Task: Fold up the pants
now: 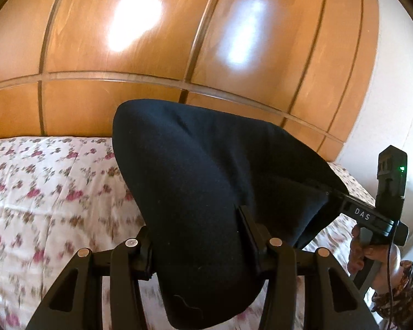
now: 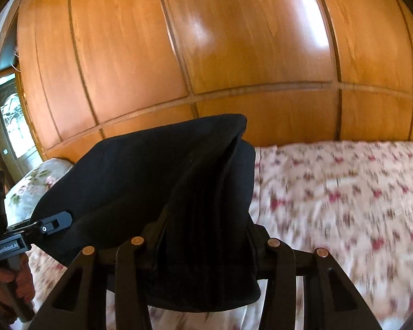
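The black pants (image 1: 206,181) hang folded in the air above the bed, held between both grippers. My left gripper (image 1: 198,233) is shut on one end of the pants, the cloth bunched between its fingers. My right gripper (image 2: 206,236) is shut on the other end of the pants (image 2: 151,176), where several layers show edge-on. In the left wrist view the right gripper (image 1: 341,200) comes in from the right, clamped on the cloth. In the right wrist view the left gripper (image 2: 60,220) comes in from the left, clamped on the cloth.
A bed with a floral quilt (image 1: 49,192) lies below the pants and also shows in the right wrist view (image 2: 344,198). A wooden panelled wardrobe (image 2: 206,55) stands behind the bed. A floral pillow (image 2: 33,187) and a doorway (image 2: 11,121) are at the left.
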Demonstrator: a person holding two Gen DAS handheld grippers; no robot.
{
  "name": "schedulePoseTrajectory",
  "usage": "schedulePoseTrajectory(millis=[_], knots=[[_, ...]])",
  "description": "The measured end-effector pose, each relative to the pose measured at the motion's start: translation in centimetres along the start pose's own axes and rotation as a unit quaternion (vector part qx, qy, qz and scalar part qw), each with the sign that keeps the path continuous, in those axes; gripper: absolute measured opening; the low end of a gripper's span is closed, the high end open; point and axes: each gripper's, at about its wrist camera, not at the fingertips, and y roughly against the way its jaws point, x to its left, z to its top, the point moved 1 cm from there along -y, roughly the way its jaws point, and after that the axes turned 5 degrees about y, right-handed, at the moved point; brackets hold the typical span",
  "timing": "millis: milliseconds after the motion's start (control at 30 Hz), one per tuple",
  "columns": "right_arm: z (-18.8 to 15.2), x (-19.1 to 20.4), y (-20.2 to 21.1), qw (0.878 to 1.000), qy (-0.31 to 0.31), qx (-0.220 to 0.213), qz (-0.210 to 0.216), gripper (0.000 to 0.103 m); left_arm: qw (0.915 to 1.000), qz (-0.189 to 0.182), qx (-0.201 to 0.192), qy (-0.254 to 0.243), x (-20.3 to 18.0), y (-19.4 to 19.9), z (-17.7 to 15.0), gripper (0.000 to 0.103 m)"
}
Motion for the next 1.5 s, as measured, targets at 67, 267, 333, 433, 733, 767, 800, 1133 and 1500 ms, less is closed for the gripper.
schedulePoseTrajectory(millis=[67, 267, 333, 433, 733, 767, 800, 1133, 1500], knots=[[0.8, -0.9, -2.0, 1.0, -0.004, 0.0, -0.005, 0.046, 1.0, 0.001, 0.006, 0.001, 0.7, -2.2, 1.0, 0.05], [0.4, -3.8, -7.9, 0.998, -0.011, 0.034, -0.043, 0.05, 0.9982, 0.02, 0.055, 0.011, 2.8, -8.8, 1.5, 0.052], [-0.5, -5.0, -8.9, 0.997, -0.031, 0.058, -0.043, 0.057, 0.9977, 0.029, 0.061, 0.005, 3.4, -10.1, 0.5, 0.062], [-0.7, -6.2, -8.9, 0.995, -0.059, 0.063, -0.041, 0.071, 0.9976, 0.016, 0.056, 0.037, 4.8, -10.2, -0.3, 0.074], [1.2, -1.4, -1.4, 0.997, -0.02, -0.038, -0.071, 0.063, 0.9916, 0.105, -0.073, -0.018, 0.1, -3.4, -0.5, 0.065], [1.4, -0.7, -1.2, 0.997, -0.009, -0.04, -0.061, 0.057, 0.993, 0.091, -0.071, -0.026, -0.8, -3.5, -0.5, 0.065], [1.5, 0.0, -1.4, 0.999, 0.003, -0.031, -0.045, 0.052, 0.9941, 0.081, -0.06, -0.039, -1.7, -4.0, -0.5, 0.065], [-1.4, -2.1, -4.8, 0.995, -0.043, 0.076, -0.049, 0.0, 0.9849, 0.108, 0.027, -0.133, -4.9, -9.5, -3.3, 0.057], [-3.5, 1.2, 2.6, 0.995, -0.065, 0.058, -0.056, 0.048, 0.9958, 0.078, 0.041, -0.025, -5.2, -1.9, -5.9, 0.063]])
